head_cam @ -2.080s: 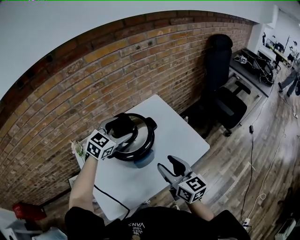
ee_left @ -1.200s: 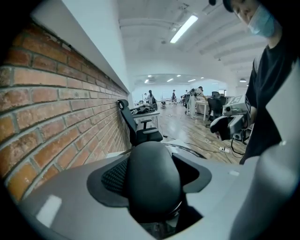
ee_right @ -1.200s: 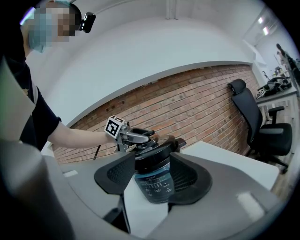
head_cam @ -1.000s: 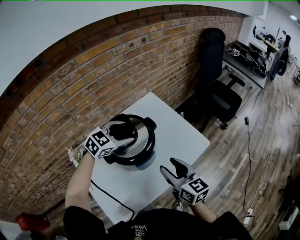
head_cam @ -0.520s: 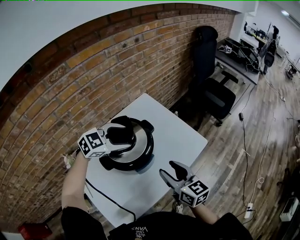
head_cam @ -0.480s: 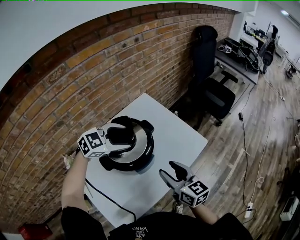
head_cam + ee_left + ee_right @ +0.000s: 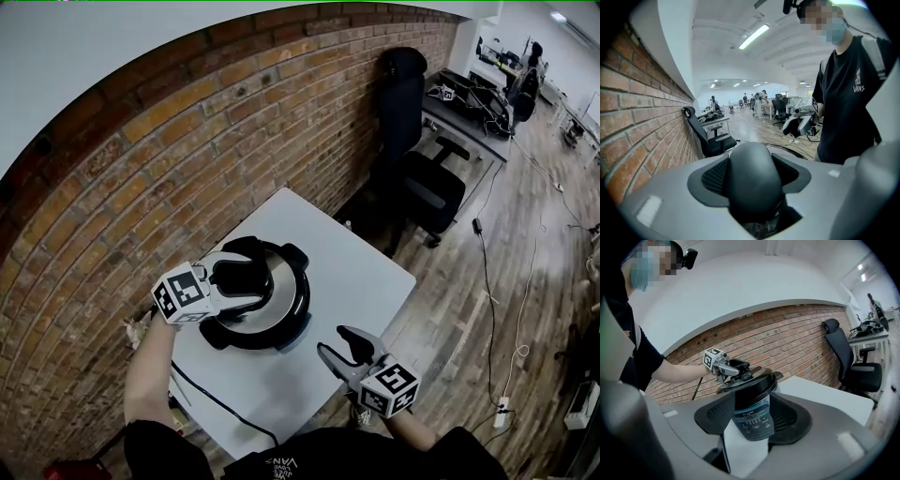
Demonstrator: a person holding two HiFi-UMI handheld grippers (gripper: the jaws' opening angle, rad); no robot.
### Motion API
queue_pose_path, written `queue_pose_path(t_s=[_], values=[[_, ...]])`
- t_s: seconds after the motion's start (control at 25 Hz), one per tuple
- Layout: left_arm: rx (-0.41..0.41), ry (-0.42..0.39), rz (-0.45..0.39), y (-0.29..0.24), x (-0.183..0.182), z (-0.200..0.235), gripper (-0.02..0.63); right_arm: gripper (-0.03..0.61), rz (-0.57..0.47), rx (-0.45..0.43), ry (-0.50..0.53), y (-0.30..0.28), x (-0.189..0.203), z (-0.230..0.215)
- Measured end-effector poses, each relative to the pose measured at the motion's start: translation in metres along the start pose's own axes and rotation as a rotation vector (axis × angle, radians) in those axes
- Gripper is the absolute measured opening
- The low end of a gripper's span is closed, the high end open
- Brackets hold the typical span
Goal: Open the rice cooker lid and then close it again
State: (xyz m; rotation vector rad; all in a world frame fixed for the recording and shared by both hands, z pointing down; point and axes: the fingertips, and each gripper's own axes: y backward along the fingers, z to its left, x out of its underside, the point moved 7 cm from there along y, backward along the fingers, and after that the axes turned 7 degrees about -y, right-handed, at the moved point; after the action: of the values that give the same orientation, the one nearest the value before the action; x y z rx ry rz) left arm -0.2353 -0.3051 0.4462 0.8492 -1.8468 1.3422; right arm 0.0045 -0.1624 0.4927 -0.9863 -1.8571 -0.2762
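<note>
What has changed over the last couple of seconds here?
The left tool, clamped on the lid handle, has twisted slightly, seemingly turning the lid with it. The right tool stayed open in front of the rice cooker; the lid is still on.

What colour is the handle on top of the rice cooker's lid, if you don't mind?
Black; the lid handle shows best in the left gripper view.

The left tool (image 7: 232,279) is held out on a bare, extended forearm (image 7: 148,361) and tilted downward, its jaws closed on the lid handle (image 7: 752,178). The right tool (image 7: 336,343) is held nearer the body, its jaws spread apart and empty.
</note>
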Motion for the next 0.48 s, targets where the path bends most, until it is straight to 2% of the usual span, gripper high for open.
queue_pose_path(t_s=[0.2, 0.48], values=[[-0.049, -0.003, -0.035, 0.013, -0.015, -0.001, 0.284, 0.221, -0.011, -0.006, -0.013, 0.006, -0.002, 0.001], [-0.179, -0.009, -0.065, 0.039, -0.041, -0.004, 0.282, 0.221, -0.015, -0.023, 0.015, 0.018, -0.009, -0.002]])
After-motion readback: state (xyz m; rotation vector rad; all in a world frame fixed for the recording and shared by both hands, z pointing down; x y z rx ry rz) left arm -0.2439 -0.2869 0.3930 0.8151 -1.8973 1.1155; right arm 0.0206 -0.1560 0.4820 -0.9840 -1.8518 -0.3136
